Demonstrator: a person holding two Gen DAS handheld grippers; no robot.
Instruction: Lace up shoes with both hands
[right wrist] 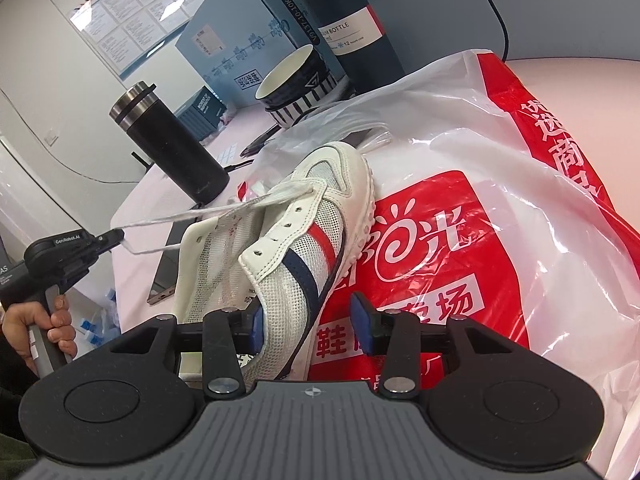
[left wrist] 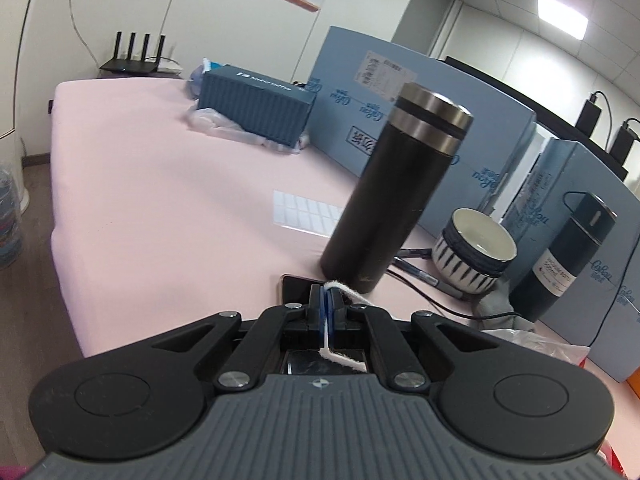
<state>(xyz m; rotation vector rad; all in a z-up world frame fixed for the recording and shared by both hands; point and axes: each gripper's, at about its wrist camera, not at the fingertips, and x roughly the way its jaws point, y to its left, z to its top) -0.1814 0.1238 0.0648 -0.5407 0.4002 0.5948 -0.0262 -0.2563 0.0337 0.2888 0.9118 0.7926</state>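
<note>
The table, under its pink cover, carried everything, with blue cartons standing along its far edge. A big red-and-white plastic bag lay over the near end, and the white shoe, striped red and navy on its side, rested tilted with its toe up against that bag. A black flask with a steel cap stood upright beside a striped bowl, and a dark blue bottle stood just past the bowl.

My right tongs stood partly apart at the heel end of the shoe; the left pad lay against the mesh side and the right pad hung clear over the bag, so they gripped nothing. My left hand held the handle of my left tongs, which were clamped tight on the white lace. The lace ran taut from those tongs across to the front eyelets of the shoe, and its short free end poked out behind the pads.
</note>
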